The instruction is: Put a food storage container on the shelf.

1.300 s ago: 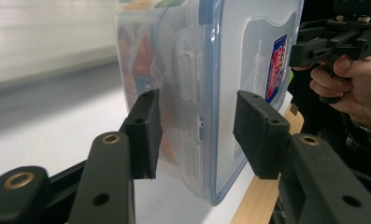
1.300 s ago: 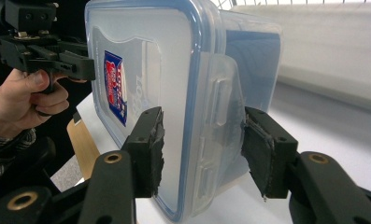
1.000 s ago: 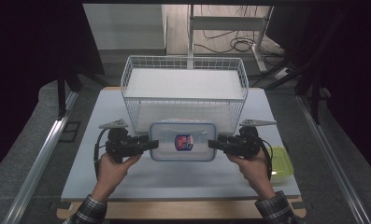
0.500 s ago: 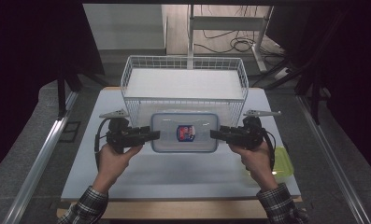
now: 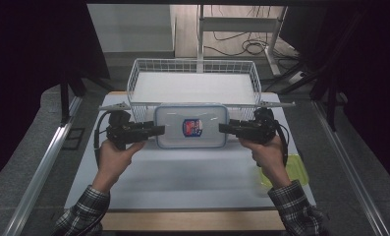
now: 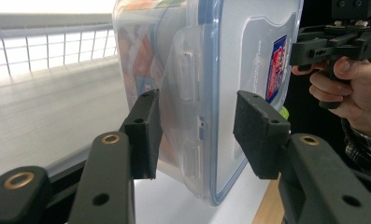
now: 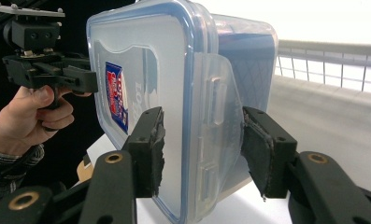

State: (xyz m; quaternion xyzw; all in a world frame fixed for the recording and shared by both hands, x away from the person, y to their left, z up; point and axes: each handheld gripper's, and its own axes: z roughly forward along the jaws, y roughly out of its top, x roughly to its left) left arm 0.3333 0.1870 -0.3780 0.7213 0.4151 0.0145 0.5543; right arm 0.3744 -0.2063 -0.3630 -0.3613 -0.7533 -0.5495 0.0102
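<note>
Carrying lidded food container [image 5: 191, 126] | left hand-held gripper [image 5: 155, 130], right hand-held gripper [image 5: 226, 128] clamped on its short ends | long axis 9-to-3 | wire basket [image 5: 133, 83] at 12

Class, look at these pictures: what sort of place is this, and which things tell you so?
Probably a lab or recording workspace, not a kitchen: dark curtains flank a white table, loose cables lie on the floor behind, and a wire basket is set out with a food box.

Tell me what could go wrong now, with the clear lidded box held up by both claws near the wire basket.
The clear plastic box with the blue-rimmed lid hangs between the left claw and right claw, gripped only at its end latches; one slip could drop it. It might also catch the rim of the white wire basket.
</note>
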